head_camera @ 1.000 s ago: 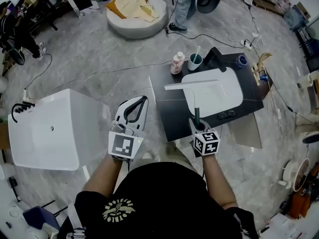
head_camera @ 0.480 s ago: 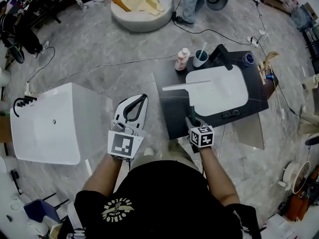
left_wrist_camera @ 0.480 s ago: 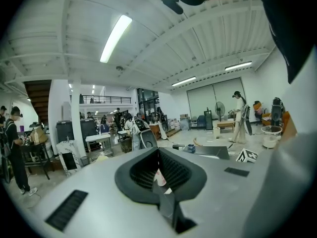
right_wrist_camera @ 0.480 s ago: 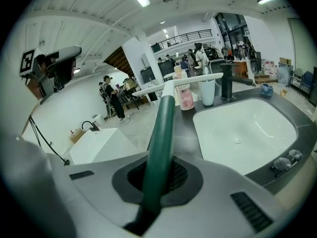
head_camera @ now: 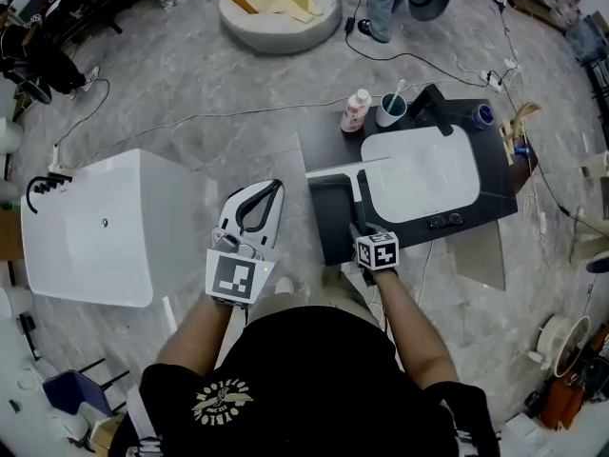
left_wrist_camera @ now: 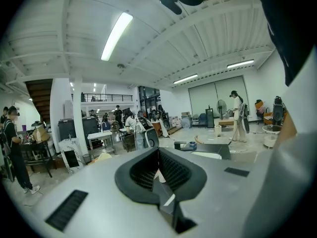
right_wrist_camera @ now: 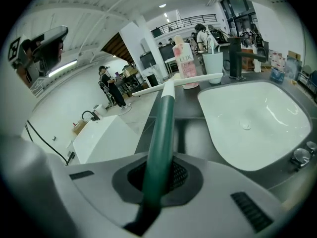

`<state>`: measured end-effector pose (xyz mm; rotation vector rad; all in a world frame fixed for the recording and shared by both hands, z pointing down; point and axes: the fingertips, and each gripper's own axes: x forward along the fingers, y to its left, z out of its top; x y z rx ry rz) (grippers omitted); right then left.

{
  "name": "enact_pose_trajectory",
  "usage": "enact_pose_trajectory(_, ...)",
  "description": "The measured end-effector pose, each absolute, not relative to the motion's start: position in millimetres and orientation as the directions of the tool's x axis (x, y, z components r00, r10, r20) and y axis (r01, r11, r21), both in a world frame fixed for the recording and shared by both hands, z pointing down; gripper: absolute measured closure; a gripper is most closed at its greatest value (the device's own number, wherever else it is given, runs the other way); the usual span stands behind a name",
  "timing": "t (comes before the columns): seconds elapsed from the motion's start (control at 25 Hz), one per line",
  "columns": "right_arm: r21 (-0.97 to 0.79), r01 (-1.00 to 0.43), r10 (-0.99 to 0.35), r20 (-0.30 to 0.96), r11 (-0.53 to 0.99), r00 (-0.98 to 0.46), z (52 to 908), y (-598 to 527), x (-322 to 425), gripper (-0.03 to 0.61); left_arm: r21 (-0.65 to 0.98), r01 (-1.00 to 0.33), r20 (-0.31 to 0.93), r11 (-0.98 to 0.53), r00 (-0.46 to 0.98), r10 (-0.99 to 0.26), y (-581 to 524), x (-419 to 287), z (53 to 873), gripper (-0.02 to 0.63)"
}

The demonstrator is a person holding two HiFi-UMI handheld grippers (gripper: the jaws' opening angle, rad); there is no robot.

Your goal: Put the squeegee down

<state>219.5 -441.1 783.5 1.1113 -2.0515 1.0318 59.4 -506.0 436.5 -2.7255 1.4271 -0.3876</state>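
At far left, one white tub (head_camera: 95, 227) stands on the grey, stone-patterned floor (head_camera: 190, 93). Beside it your left tool (head_camera: 276, 188) hovers over the floor, jaws together on nothing. Next, your right tool (head_camera: 358, 227) is clamped on the green handle of the single squeegee (head_camera: 352, 184). The squeegee's white blade lies across the left end of the dark desk (head_camera: 328, 227), just beside the rim of the sink. Whether the blade touches the desk cannot be told. Along the desk's far edge stand one pink bottle (head_camera: 356, 110), one cup (head_camera: 390, 112) holding a toothbrush, and one black faucet (head_camera: 430, 103), above one white sink (head_camera: 419, 174). Beyond, one round white cushion (head_camera: 281, 17) and one person's legs (head_camera: 379, 3) share the open workshop hall.
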Motion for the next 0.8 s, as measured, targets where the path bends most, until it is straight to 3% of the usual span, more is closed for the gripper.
enact_pose_trajectory(0.8, -0.346, -0.887, -0.296, 0.851, 0.305, -0.434, 827.9, -451.7, 205.4, 0.551, -0.143, -0.823, 0.222, -0.550, 0.515, -0.828, -497.4, 39.4, 444.9, 0.591)
